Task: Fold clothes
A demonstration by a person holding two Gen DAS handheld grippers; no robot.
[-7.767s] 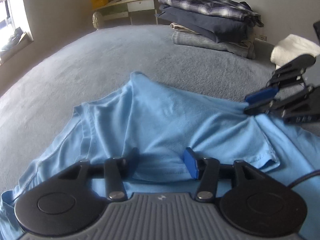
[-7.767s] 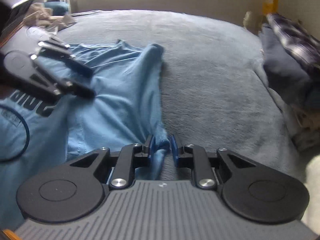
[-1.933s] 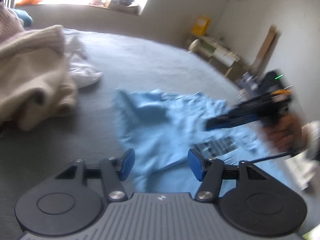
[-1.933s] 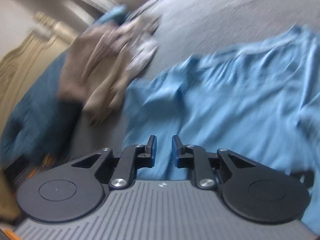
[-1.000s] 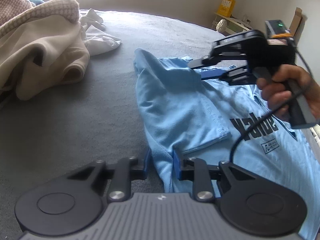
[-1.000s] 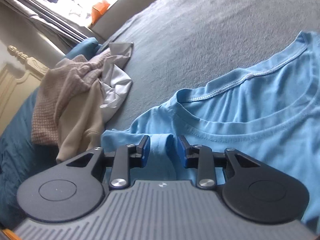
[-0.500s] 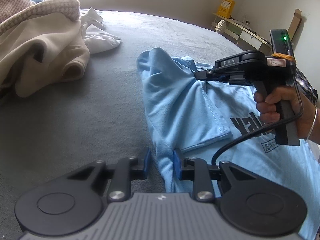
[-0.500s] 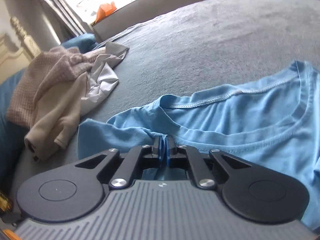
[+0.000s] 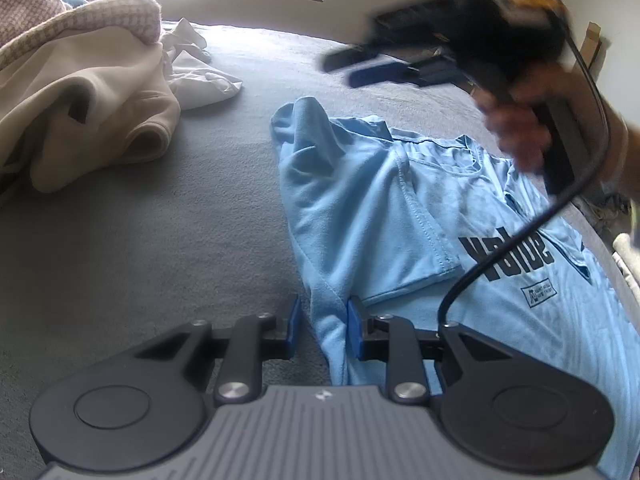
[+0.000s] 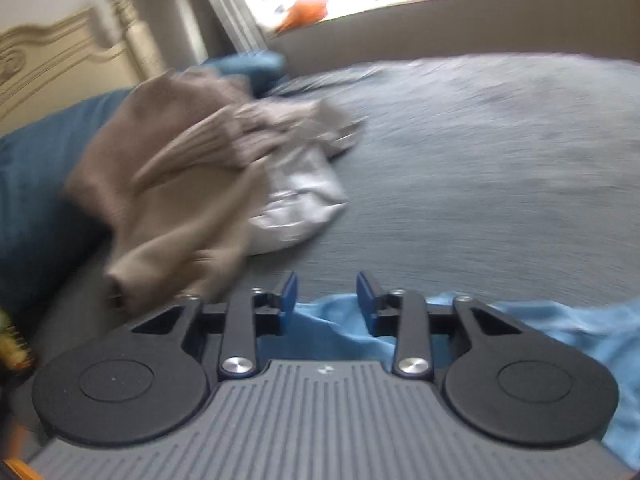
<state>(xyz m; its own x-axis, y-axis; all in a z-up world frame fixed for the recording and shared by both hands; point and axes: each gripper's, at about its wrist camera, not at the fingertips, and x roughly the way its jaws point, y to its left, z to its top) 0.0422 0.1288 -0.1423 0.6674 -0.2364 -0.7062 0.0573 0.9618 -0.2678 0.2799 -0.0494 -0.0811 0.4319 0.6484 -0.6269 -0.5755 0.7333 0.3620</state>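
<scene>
A: What takes up most of the view?

B: The grey bedspread [image 9: 140, 232]. It runs out ahead of both pairs of tongs, as far as the window ledge at the back.

A: And on it?

B: A beige heap of clothes [image 9: 80, 100] lies ahead and to the left of the left gripper [image 9: 320, 322], with a white garment [image 9: 200, 80] just beyond the heap and touching it. From the right wrist view the same heap [image 10: 168, 184] sits ahead and left of the right gripper [image 10: 326, 300], though that view is smeared.

A: Where is the shirt being folded?

B: The light blue T-shirt [image 9: 400, 220] lies flat on the bedspread, ahead and to the right of the left tongs, dark lettering facing up, one side folded inward. Its near edge runs back between the left fingers.

A: Are those tongs gripping it?

B: The right blue pad touches the cloth; the left pad stands a little clear, grey bedspread showing in the gap. So the fold sits between narrow jaws, not squeezed from both sides.

A: And the other tongs?

B: The right gripper [image 9: 372, 68] is up in the air above the far end of the shirt, held by a hand [image 9: 516, 128], blurred. Its jaws are opening, nothing between them; the shirt [image 10: 332, 328] lies under and behind its fingertips.
</scene>
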